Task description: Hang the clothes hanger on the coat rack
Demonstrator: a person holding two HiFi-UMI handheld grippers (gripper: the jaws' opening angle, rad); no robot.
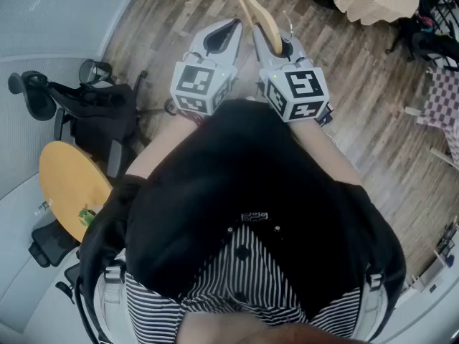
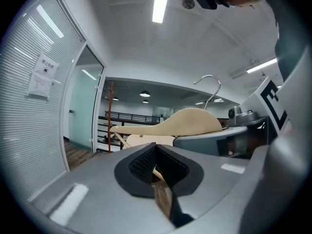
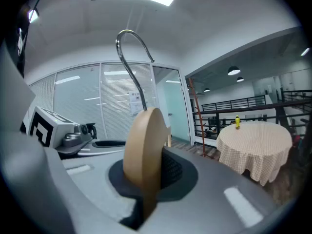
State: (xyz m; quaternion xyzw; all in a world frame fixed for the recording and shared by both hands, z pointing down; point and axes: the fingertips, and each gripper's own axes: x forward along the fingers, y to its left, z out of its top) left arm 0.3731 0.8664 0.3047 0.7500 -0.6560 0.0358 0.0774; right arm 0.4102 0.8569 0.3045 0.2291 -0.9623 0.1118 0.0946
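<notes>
A paper notice (image 2: 41, 77) hangs on the blinds (image 2: 29, 140); its print is too small to read. The two cubes (image 1: 203, 86) (image 1: 297, 92) carry only black-and-white square markers.

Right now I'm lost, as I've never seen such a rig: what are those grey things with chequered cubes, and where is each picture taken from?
They are hand-held grey claws, one in each of a person's hands. The head view looks down from the person's head: left claw, right claw, brown plank floor below. Each other view rides on its claw. The right claw is shut on a pale wooden clothes hanger with a metal hook; the left claw looks shut and empty.
</notes>
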